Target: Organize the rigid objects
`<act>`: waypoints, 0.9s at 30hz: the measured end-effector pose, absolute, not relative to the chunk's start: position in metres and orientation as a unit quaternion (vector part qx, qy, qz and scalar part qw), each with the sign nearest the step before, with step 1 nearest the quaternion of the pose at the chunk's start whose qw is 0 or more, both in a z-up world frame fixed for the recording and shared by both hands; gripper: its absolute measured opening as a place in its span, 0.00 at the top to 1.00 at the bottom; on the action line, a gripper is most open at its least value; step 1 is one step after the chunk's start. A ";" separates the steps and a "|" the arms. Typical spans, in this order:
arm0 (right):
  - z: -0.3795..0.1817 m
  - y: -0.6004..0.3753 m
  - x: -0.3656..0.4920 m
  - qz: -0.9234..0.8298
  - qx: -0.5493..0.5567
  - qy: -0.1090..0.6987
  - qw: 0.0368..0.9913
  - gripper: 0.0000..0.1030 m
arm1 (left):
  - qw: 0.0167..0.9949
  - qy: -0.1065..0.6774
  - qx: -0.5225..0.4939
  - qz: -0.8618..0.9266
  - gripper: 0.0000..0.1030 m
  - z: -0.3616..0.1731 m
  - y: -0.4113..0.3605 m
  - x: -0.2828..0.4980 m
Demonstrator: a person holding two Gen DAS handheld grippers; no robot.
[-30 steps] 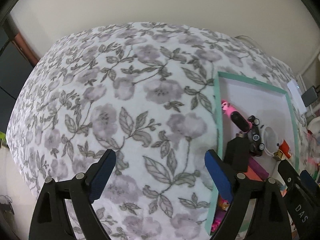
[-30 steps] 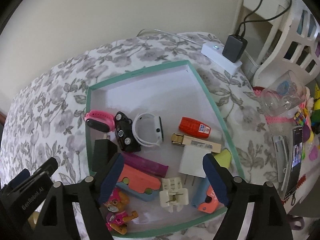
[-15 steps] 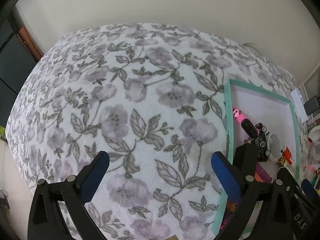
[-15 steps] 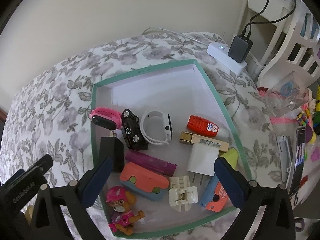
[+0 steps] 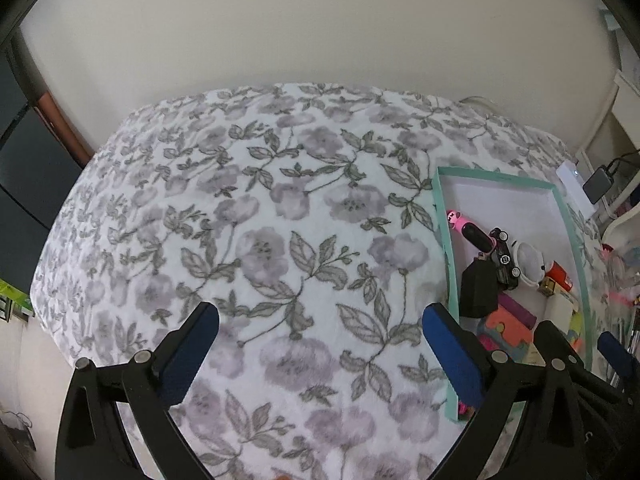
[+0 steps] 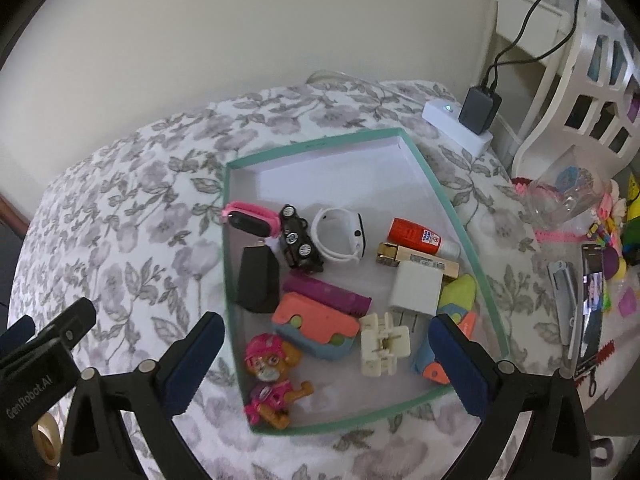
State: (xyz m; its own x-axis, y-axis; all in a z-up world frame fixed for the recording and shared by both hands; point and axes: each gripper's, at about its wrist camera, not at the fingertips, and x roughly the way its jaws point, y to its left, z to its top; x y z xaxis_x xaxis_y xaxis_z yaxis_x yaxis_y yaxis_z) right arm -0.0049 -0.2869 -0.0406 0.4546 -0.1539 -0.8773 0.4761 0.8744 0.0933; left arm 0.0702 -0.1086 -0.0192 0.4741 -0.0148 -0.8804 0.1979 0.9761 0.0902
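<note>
Above tray (image 6: 424,168): right gripper (image 6: 324,344) spread, empty, nearest the toys; left gripper (image 5: 320,340) spread, empty, over bare cloth (image 5: 280,208), tray to its right.

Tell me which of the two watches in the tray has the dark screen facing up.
The pink watch at the tray's left wall; the white watch lies on edge.

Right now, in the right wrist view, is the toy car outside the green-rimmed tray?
No, the toy car lies inside the tray, between the pink watch and the white watch.

Two downward wrist views, sharing the teal tray (image 5: 447,248) (image 6: 460,216).
</note>
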 end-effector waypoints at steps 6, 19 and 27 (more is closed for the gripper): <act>-0.030 -0.270 -0.024 -0.183 0.152 0.476 0.847 0.00 | 0.853 0.512 0.079 -0.061 0.01 -0.013 -0.086 0.051; -0.023 -0.251 -0.059 -0.189 0.148 0.467 0.851 0.00 | 0.852 0.514 0.082 -0.048 0.01 -0.021 -0.048 0.015; -0.014 -0.245 -0.073 -0.193 0.148 0.451 0.859 0.00 | 0.856 0.509 0.071 -0.048 0.01 -0.020 -0.040 0.004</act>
State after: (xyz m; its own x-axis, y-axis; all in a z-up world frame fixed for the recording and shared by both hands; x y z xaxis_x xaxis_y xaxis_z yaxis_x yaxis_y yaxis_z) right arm -0.0733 -0.2448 -0.0144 0.5190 -0.1980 -0.8315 0.4656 0.8813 0.0807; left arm 0.0039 -0.0403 -0.0200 0.4768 -0.0108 -0.8789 0.1549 0.9853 0.0719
